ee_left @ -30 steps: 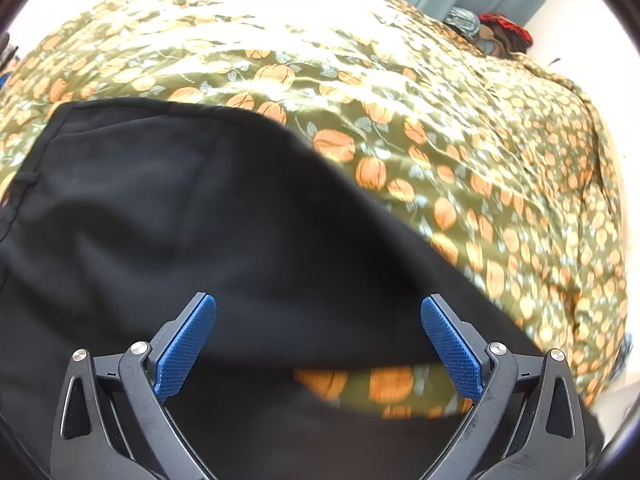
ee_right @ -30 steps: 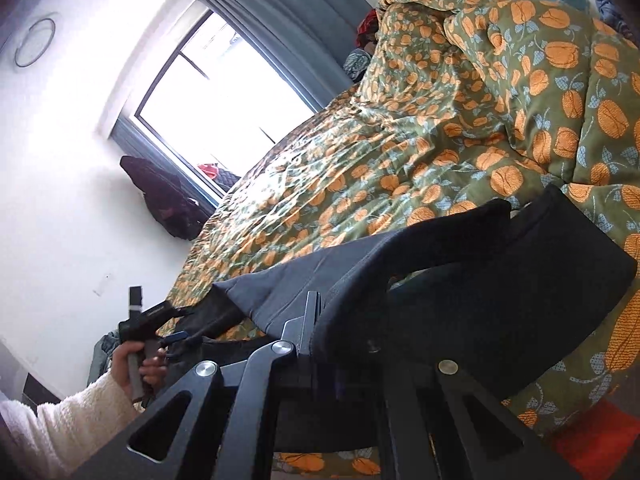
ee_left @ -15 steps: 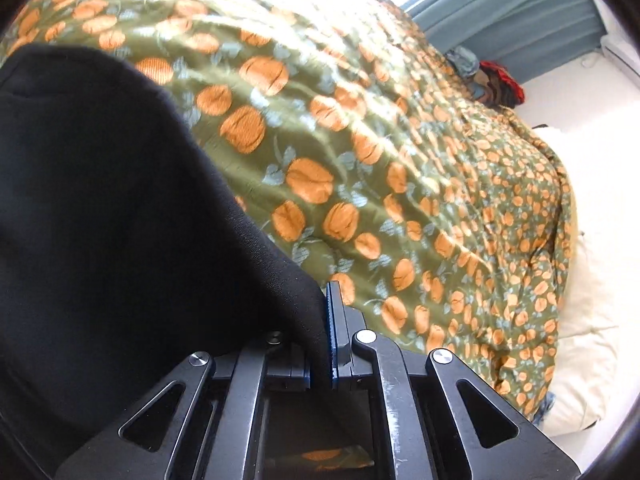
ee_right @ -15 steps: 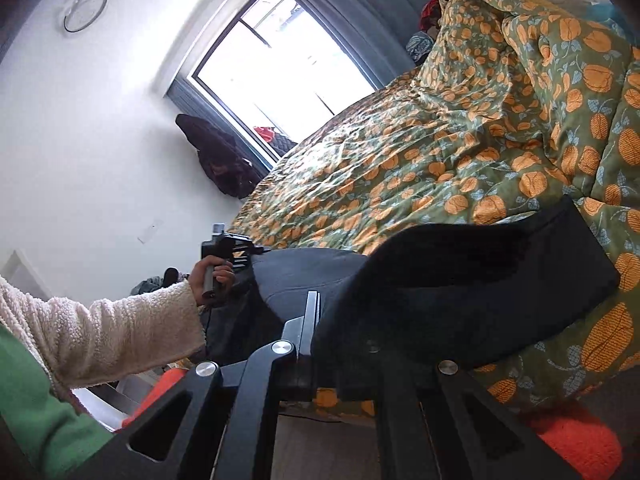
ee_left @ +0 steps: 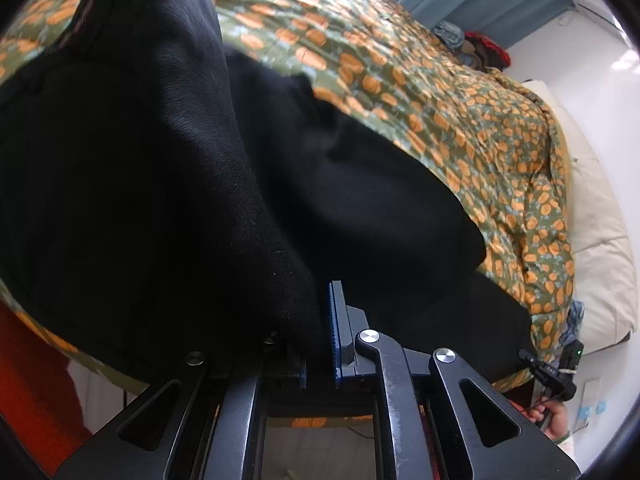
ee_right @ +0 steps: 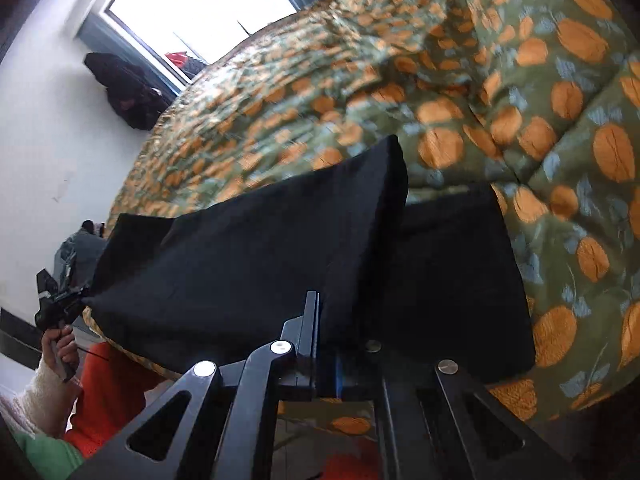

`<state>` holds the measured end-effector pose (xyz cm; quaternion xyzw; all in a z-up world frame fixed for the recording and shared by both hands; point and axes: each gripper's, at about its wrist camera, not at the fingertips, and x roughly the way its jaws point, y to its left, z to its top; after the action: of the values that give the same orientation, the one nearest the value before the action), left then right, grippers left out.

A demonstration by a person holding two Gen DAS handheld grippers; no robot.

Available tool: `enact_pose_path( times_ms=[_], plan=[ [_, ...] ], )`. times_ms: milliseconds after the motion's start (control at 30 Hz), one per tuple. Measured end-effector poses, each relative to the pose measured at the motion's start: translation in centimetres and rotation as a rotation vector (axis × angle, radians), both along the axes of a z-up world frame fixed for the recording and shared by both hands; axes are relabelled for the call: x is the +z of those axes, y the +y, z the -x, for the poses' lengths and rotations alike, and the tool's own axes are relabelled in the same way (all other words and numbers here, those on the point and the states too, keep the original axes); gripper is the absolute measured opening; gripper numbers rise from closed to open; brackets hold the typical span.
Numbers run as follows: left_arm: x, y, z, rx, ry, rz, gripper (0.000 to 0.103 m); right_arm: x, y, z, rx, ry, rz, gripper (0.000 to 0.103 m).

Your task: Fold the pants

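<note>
Mid-fold: left gripper (ee_left: 320, 344) and right gripper (ee_right: 326, 344) jaws clamped on pants (ee_right: 248, 256) at bed (ee_right: 560, 128) edge; next, lay flat.

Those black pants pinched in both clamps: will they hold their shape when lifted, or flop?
Probably flop: the black pants sag between the left gripper and right gripper. Likely light, since small pinches lift them. Matte cloth seems unlikely to slip.

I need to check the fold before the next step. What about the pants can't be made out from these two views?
- Left wrist view: the pants fill the frame as featureless black; waistband and legs can't be told apart.
- Right wrist view: their near edge is hidden behind the right gripper.
- Both views: the bedspread under them is covered.
</note>
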<state>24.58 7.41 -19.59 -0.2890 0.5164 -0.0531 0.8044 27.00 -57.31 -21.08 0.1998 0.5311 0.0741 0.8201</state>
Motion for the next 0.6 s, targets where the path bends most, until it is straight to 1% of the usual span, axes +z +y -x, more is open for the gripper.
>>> enact_pose_path(
  times_ms=[33, 67, 167, 200, 433, 500, 600],
  plan=[
    [-0.6, -0.5, 0.5, 0.003, 0.006, -0.001, 0.007, -1.0, -0.4, 0.2, -0.023, 0.014, -0.003, 0.006],
    [-0.8, -1.3, 0.7, -0.012, 0.012, -0.018, 0.007, -1.3, -0.7, 0.4, -0.044, 0.016, -0.010, 0.006],
    [0.1, -3.0, 1.3, -0.092, 0.001, -0.070, 0.007, -0.7, -1.0, 0.7, -0.078, -0.003, 0.048, 0.006],
    [0.2, -3.6, 1.3, -0.109, -0.004, -0.084, 0.007, -0.8, -1.2, 0.7, -0.089, -0.001, 0.047, 0.006],
    [0.5, -6.0, 1.8, -0.173, -0.014, -0.121, 0.007, 0.1, -3.3, 2.7, -0.257, -0.038, 0.071, 0.006],
    [0.4, -6.6, 1.8, -0.193, -0.013, -0.154, 0.007, 0.1, -3.8, 3.1, -0.276, -0.036, 0.063, 0.006],
    [0.0, -6.6, 1.7, -0.200, -0.003, -0.171, 0.007, -0.2, -4.2, 3.1, -0.285, -0.025, 0.049, 0.006]
  ],
)
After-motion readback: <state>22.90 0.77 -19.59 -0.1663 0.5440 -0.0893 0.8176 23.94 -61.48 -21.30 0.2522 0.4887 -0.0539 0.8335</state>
